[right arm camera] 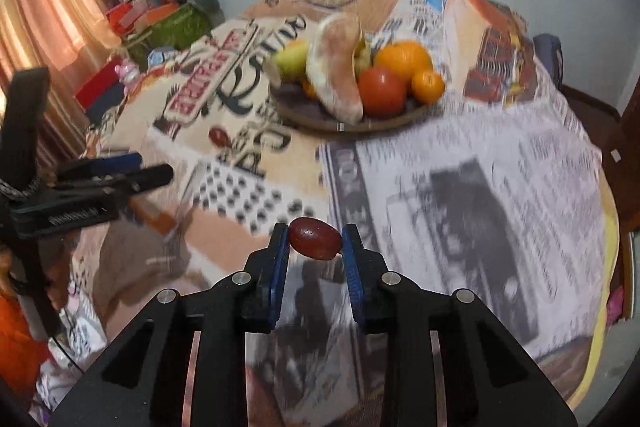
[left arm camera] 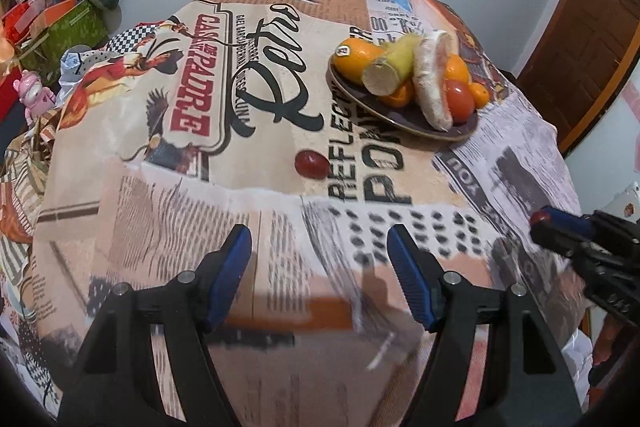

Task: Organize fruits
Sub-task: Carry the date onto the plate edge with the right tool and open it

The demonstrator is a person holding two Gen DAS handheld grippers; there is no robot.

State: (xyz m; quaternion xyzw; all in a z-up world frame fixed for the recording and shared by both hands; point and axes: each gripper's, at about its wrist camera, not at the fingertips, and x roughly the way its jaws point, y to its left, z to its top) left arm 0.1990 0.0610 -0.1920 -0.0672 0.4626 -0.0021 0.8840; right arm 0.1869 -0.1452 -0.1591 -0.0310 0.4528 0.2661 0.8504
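The right gripper [right arm camera: 315, 241] is clamping one red grape [right arm camera: 315, 238] near the plate [right arm camera: 298, 115], which calls for carrying it there, while the left gripper [left arm camera: 320, 267] is hanging apart, empty, short of the other grape [left arm camera: 310, 164] lying just beside that plate

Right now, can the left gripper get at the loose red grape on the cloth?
Probably yes. The left gripper is open and empty, and the red grape lies on bare tablecloth straight ahead of it, apart from the plate. Nothing stands between them.
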